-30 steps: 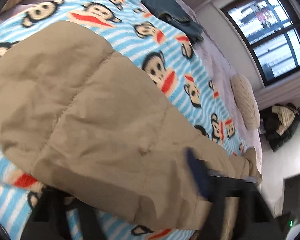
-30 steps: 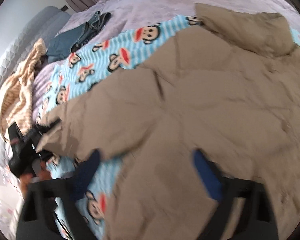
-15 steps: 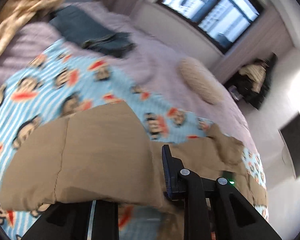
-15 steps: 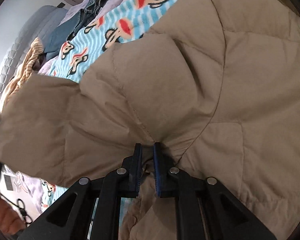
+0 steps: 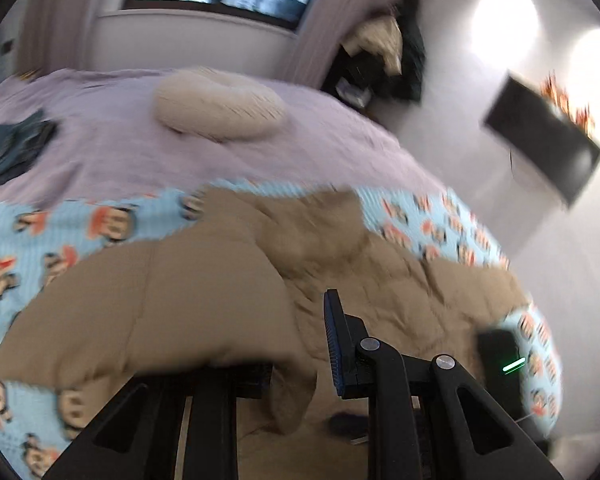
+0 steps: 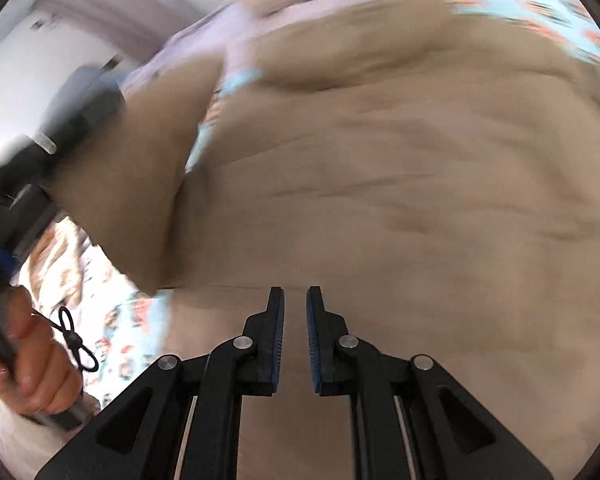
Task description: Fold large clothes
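We see the bed [image 5: 100,148] carrying a monkey-print blanket [image 5: 60,240], and on that blanket the tan puffer jacket [image 5: 380,288]. Our left hand-held gripper [image 5: 300,352] clamps its sleeve; our right hand-held gripper [image 6: 295,320] pinches its hem.

The jacket [image 5: 204,292] is plain tan. The blanket [image 5: 80,220] is light blue with monkey faces. The bedspread [image 5: 112,160] is lilac, the pillow [image 5: 220,104] cream.
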The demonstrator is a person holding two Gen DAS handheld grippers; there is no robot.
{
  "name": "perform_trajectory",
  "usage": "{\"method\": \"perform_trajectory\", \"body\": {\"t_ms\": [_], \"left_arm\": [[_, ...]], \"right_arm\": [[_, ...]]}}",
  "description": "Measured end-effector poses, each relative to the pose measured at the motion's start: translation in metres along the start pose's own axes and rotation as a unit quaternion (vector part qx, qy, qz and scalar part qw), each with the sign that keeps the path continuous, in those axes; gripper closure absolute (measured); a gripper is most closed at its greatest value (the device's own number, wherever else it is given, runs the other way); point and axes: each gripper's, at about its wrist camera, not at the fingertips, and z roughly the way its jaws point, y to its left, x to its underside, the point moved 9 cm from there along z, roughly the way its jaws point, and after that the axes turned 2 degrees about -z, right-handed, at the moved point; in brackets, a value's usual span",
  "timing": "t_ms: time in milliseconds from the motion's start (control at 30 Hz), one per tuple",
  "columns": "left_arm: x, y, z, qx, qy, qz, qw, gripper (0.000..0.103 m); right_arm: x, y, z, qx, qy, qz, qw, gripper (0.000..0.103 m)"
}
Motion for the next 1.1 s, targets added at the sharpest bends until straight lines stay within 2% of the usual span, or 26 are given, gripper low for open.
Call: {"method": "perform_trajectory", "body": {"t_ms": [100,200,233,267,300,333,400,467,533,600,633,667,700,733,800,867,933,1000,1067,1100], "left_arm": [[0.024,-0.027,0.044,-0.041,0.03,0.034,0.9981,0.079],[0.058,-0.039,0.079,-0.079,0.075,0.059,0.9923,0.078],[0.07,-0.041,0.086,-0.092,0.088,0.066,0.9896,0.075],[0.08,-0.04,0.088,-0.094,0.098,0.069,0.9884,0.052],[0.088,-0.043,0.087,-0.086,0.105,0.068,0.9884,0.035],[0.089,-0.043,0.081,-0.084,0.095,0.064,0.9898,0.015],[0.092,-0.045,0.068,-0.084,0.077,0.068,0.9911,0.013],[0.096,-0.048,0.051,-0.082,0.089,0.073,0.99,0.013],[0.097,-0.045,0.026,-0.078,0.075,0.059,0.9923,0.013],[0.094,-0.031,0.003,-0.086,0.061,0.043,0.9935,0.013],[0.092,-0.02,-0.014,-0.1,0.049,0.03,0.9933,0.013],[0.089,-0.008,-0.022,-0.112,0.041,0.019,0.9927,0.013],[0.085,0.009,-0.032,-0.129,0.033,0.005,0.9911,0.013],[0.083,0.025,-0.042,-0.148,0.025,-0.012,0.9886,0.013],[0.081,0.065,-0.057,-0.187,0.016,-0.057,0.9806,0.013],[0.088,0.112,-0.06,-0.222,0.028,-0.119,0.9675,0.013],[0.098,0.145,-0.054,-0.243,0.036,-0.154,0.9571,0.013],[0.113,0.17,-0.041,-0.27,0.057,-0.168,0.9462,0.013],[0.131,0.183,-0.029,-0.273,0.078,-0.182,0.9414,0.013],[0.136,0.186,-0.026,-0.272,0.081,-0.184,0.941,0.013]], "right_arm": [[0.007,-0.058,-0.027,0.036,-0.007,0.042,0.998,0.091],[0.014,-0.091,-0.042,0.057,-0.006,0.066,0.996,0.091],[0.015,-0.097,-0.044,0.058,-0.006,0.067,0.996,0.091],[0.016,-0.1,-0.044,0.06,-0.006,0.068,0.996,0.091],[0.016,-0.101,-0.044,0.06,-0.006,0.069,0.996,0.091],[0.015,-0.101,-0.043,0.059,-0.006,0.069,0.996,0.09],[0.011,-0.097,-0.043,0.06,-0.004,0.065,0.996,0.09],[0.007,-0.096,-0.045,0.059,-0.003,0.053,0.997,0.089],[0.007,-0.094,-0.05,0.059,-0.006,0.035,0.998,0.089],[0.0,-0.074,-0.053,0.063,-0.012,-0.001,0.998,0.086],[0.002,-0.064,-0.055,0.065,-0.017,-0.021,0.997,0.068],[-0.005,-0.045,-0.053,0.068,-0.025,-0.05,0.996,0.038],[-0.008,-0.03,-0.053,0.068,-0.034,-0.075,0.994,0.027],[-0.011,-0.018,-0.052,0.066,-0.042,-0.096,0.992,0.02],[-0.013,0.019,-0.044,0.073,-0.049,-0.169,0.982,0.02],[-0.012,0.055,-0.028,0.108,-0.056,-0.253,0.96,0.02],[-0.007,0.079,-0.009,0.15,-0.061,-0.328,0.931,0.02],[-0.002,0.094,0.011,0.188,-0.062,-0.388,0.9,0.02],[0.0,0.102,0.032,0.228,-0.067,-0.434,0.869,0.02],[-0.001,0.103,0.038,0.241,-0.071,-0.446,0.859,0.02]]}}
